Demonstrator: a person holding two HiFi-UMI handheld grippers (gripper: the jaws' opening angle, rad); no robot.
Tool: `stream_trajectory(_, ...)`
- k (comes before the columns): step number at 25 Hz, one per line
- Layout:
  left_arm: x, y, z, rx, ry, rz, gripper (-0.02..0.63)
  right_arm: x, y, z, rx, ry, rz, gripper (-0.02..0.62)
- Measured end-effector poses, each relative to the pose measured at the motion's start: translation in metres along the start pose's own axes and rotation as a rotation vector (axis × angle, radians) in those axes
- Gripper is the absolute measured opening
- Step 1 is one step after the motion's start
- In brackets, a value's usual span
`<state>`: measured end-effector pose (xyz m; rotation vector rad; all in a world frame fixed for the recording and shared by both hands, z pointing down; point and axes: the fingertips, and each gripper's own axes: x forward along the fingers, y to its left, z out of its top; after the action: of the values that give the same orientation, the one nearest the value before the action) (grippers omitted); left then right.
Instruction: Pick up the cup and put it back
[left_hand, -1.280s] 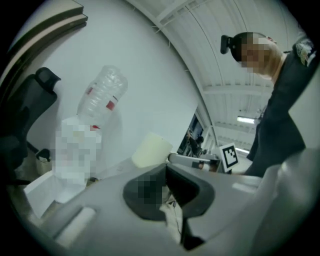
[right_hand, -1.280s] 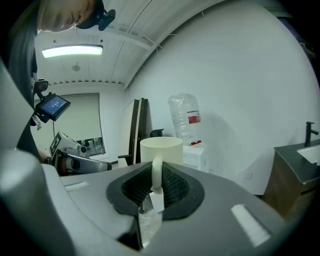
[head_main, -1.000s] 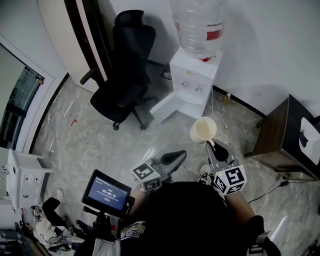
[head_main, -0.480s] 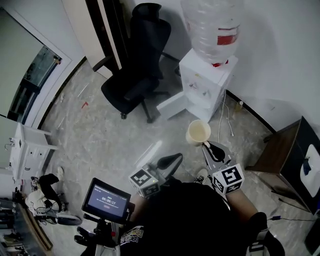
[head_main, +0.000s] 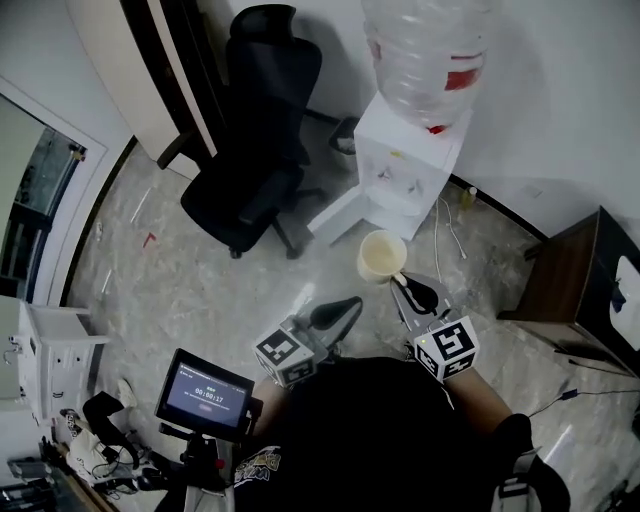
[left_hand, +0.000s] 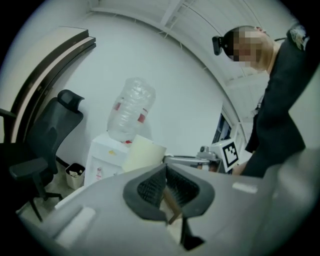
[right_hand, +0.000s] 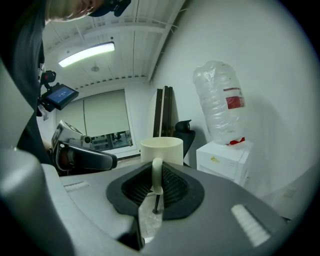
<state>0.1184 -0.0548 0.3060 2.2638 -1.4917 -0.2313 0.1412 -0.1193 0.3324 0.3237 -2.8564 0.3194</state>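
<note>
Both grippers have slid across the floor view in the last second, and the cup went with them. It now sits lower-left of the water dispenser's base rather than straight below it.

Going left to right in the head view: the small screen on its stand is down by the person's hip, just parked there. The black office chair is well clear of everything.

Then the left gripper. Its jaws are pressed together on nothing, and its own view shows the same, with only a thin slit between the pads. My read is it's just riding along as the idle hand, since a mug only needs one.

Next is the cup, cream coloured, mouth up and roughly level, hanging in the air over the floor. The right gripper is pinching its handle, pads closed on that loop with the mug's body out past the tips. I'd guess it's held upright by the handle so it can go down flat.

The water dispenser is ahead and the dark cabinet is far right. I can't tell which one is the drop-off spot.
</note>
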Motion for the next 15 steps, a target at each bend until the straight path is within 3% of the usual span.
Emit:
stream_trajectory(8, -0.052, 0.084, 0.027, -0.058, 0.046, -0.125, 0.003, 0.085, 0.036, 0.021, 0.061, -0.030, -0.139, 0.044)
stream_trajectory(12, -0.056, 0.113, 0.027, -0.082, 0.106, -0.133, 0.003, 0.108, 0.040, 0.021, 0.081, -0.026, -0.173, 0.044)
stream_trajectory(15, -0.053, 0.118, 0.027, -0.087, 0.099, -0.153, 0.003, 0.110, 0.039, 0.018, 0.087, -0.022, -0.192, 0.046)
